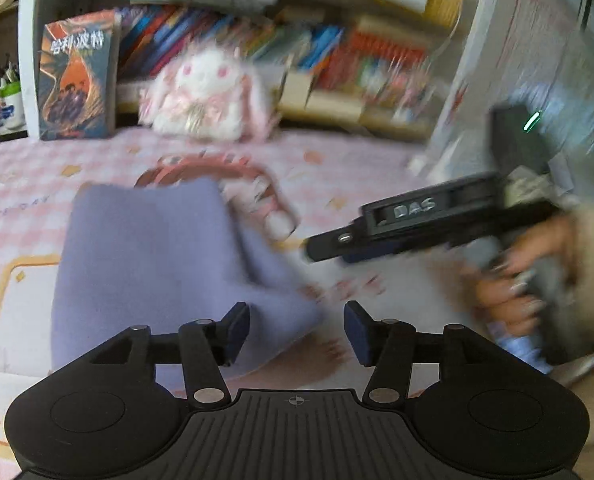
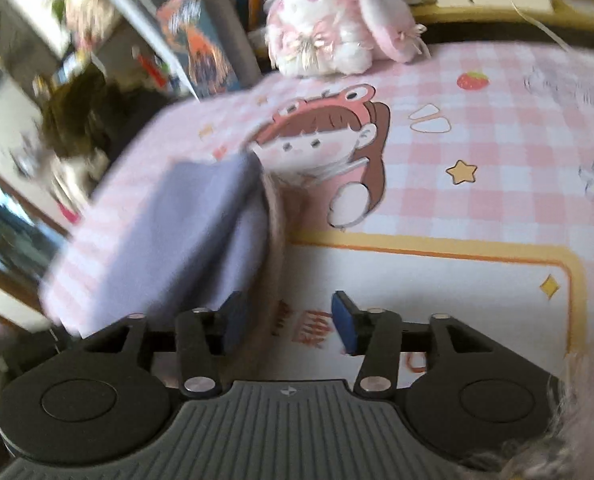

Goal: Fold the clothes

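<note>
Lilac knit garment (image 1: pixel 157 264) lies flat on the pink checked cartoon mat (image 2: pixel 497 128), already doubled over by the look of it, one edge lifted in a soft ridge in the right wrist view (image 2: pixel 201 232). Both views are smeared with motion blur, so I read the fine detail cautiously.

My left gripper (image 1: pixel 297 330) hangs over the garment's near corner, jaws parted; cloth shows below the gap but neither pad presses it. My right gripper (image 2: pixel 285 316) is released too, with nothing pinched; its left pad sits just beside the raised cloth edge, whether touching I cannot tell. In the left view the right tool's black body (image 1: pixel 417 224) angles in from the side, held by a hand (image 1: pixel 529 276) with a furry cuff.

Judgement: the fold looks laid and let go. To do the next one well I would settle both hands first, take two corners of one edge squarely, lift low, and carry it across so the edges meet.

Around: a white-and-pink plush rabbit (image 1: pixel 209 96) sits at the mat's far edge, well apart from the cloth. Beside it stands a boxed book set (image 1: pixel 77 80), with a bookshelf (image 1: pixel 337 60) behind. Nothing lies on the garment; the rabbit limits room only if I fold away from me.
</note>
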A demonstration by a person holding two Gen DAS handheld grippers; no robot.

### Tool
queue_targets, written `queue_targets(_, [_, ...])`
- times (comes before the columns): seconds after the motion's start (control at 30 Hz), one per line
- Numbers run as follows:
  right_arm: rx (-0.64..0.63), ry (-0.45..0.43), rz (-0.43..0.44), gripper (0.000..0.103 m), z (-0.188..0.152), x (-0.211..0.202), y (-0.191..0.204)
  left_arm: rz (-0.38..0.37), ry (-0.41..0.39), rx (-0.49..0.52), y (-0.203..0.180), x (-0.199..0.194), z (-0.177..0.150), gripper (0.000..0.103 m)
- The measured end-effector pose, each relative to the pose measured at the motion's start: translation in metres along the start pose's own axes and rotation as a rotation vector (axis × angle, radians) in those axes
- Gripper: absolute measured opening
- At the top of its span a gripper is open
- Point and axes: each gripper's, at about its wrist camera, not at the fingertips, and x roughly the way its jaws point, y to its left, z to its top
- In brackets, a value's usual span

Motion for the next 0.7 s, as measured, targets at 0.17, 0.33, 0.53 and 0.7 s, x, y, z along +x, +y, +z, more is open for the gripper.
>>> queue_targets(0.17, [0.113, 0.067, 0.152, 0.067, 0.008, 0.012, 0.005, 0.093, -0.081, -0.153, 0.037, -0.015, 0.001, 0.047])
queue_targets(0.33, [0.120, 0.157, 0.158, 0.066, 0.008, 0.049, 0.023, 0.192, 0.037, -0.162, 0.054, 0.016, -0.023, 0.046])
queue_targets(0.53, [-0.268, 0.014, 0.070, 0.011, -0.007, 0.032, 0.083, 0.190, 0.073, -0.158, 0.057, 0.026, -0.032, 0.046])
queue_targets(0.7, [-0.456, 0.003, -0.069, 0.011, -0.030, 0.031, 0.095, 0.184, 0.098, -0.134, 0.056, 0.027, -0.036, 0.048])
